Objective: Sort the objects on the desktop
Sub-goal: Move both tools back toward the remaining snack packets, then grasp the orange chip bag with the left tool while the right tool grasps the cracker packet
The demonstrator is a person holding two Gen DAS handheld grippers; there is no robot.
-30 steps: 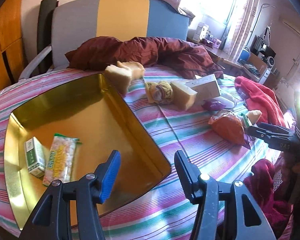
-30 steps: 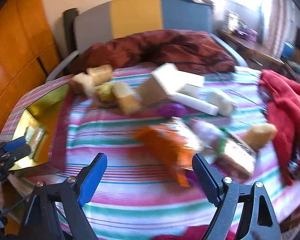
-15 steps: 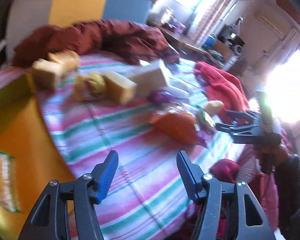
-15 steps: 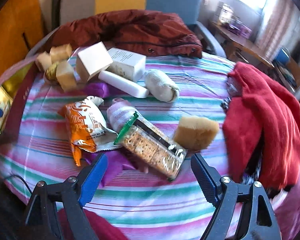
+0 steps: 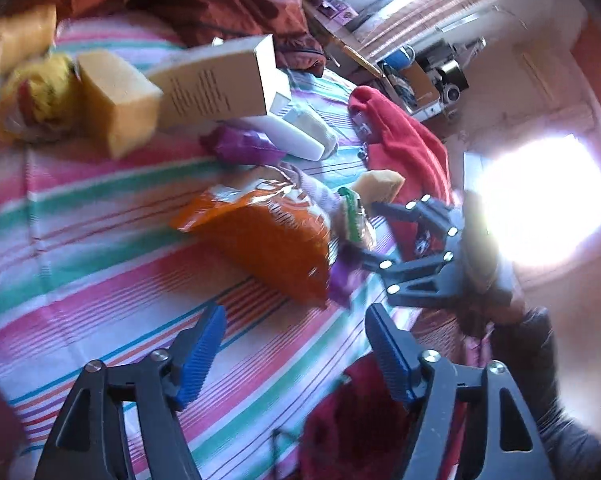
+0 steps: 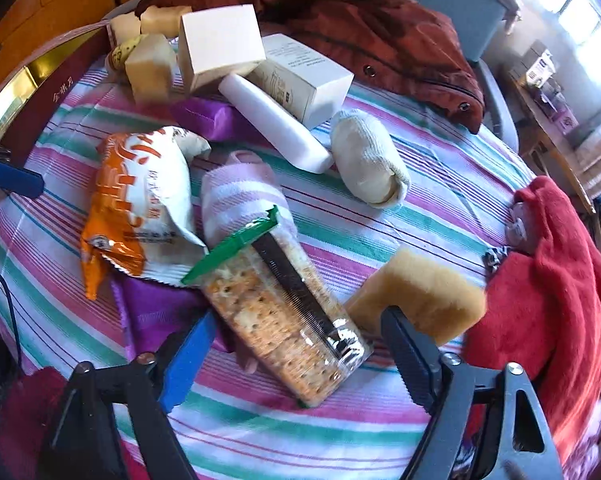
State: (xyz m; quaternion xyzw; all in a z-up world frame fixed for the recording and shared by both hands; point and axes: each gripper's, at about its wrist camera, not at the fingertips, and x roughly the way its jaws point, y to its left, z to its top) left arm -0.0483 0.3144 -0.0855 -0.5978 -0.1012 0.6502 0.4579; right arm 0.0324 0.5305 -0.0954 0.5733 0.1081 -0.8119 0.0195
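Left-wrist view motion-blurred, gold tray (image 6: 16, 80) cut off at 10 o'clock, clear cracker pack (image 6: 284, 312) with green seal lying on striped surface (image 6: 340, 240), between closing, untouching fingers of right claw (image 6: 296, 364), orange snack bag (image 6: 136, 204) print unreadable, left claw (image 5: 296, 352) opening, empty.
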